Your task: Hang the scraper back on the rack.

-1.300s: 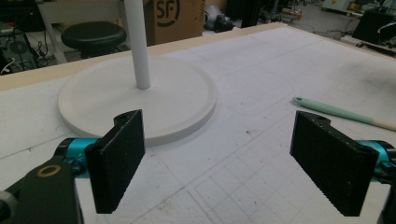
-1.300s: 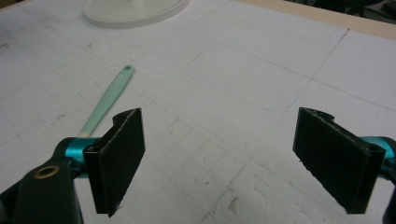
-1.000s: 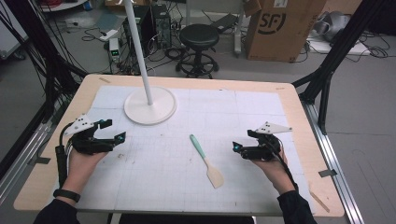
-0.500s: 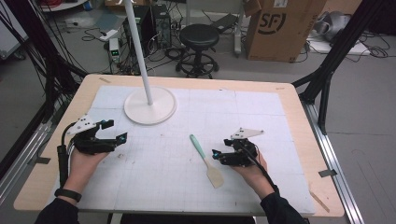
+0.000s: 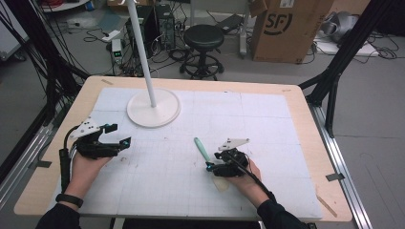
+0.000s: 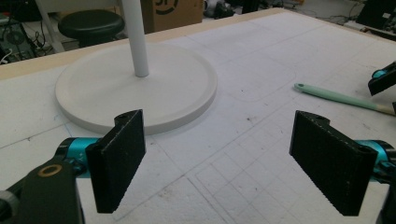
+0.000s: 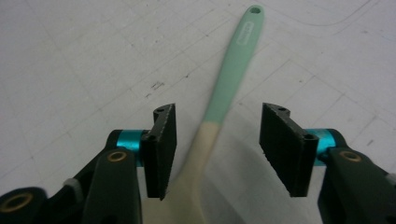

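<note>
Work in hand: picking up the spatula (image 7: 219, 112), which lies flat on the tabletop (image 5: 267, 114), well apart from the lamp base (image 5: 153, 108) and off to its right and nearer the person.

Right tool (image 5: 212, 167): down low over the spatula, jaws spread wide with daylight on both sides. In the right gripper view the handle runs up between the two black jaws, closer to the left-hand one, and I can't tell if it brushes that jaw.

Spot being straddled: right where the mint-green handle meets the cream part that widens toward the blade.

Left tool (image 5: 114, 136): parked to the left of the lamp base and nearer the person, jaws wide apart, holding nothing. In the left gripper view it looks across at the lamp base and, farther off, the spatula's green end.

Lamp pole (image 5: 143, 52): upright from the middle of the base, no part in this play as far as I can judge.

Done so far: the approach looks complete, with the right tool lined up around the spatula.

Left to do: everything that counts — close the jaws, get a firm pinch, lift. The spatula hasn't left the surface.

Watch for: that off-centre handle; I'd expect one jaw to touch first and nudge it sideways as they close.
</note>
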`<state>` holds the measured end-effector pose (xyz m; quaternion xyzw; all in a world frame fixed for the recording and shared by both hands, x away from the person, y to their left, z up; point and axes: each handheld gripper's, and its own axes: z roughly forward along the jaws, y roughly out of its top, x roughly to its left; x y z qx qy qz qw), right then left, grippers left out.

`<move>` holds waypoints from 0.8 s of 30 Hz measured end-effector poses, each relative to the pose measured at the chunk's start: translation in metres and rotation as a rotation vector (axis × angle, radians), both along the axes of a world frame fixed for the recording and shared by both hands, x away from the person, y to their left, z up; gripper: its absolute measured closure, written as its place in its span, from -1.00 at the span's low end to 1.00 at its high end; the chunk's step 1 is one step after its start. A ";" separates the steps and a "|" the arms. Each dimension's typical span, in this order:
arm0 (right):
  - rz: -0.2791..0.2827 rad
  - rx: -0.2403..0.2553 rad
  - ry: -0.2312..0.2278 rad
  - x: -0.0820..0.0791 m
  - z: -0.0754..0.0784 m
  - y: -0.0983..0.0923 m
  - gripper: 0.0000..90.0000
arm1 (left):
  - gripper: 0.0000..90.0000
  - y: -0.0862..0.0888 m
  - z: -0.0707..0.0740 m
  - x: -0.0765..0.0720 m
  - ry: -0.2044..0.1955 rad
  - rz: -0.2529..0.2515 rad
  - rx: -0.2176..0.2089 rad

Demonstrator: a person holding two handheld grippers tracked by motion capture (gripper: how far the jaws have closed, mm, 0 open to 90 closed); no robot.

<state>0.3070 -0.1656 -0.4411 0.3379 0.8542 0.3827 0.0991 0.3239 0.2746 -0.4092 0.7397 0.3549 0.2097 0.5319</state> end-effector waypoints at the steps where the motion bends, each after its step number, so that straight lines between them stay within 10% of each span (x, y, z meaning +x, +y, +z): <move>1: 0.000 0.000 0.000 0.000 0.000 0.000 0.07 | -0.58 0.000 0.000 0.000 0.001 -0.003 0.000; 14: 0.000 -0.092 -0.064 -0.011 -0.001 0.014 0.65 | -0.58 -0.002 -0.001 0.001 0.011 -0.009 0.007; 24: -0.057 -0.065 -0.006 -0.009 0.001 0.014 0.75 | -0.58 -0.004 -0.001 0.000 0.014 -0.017 0.010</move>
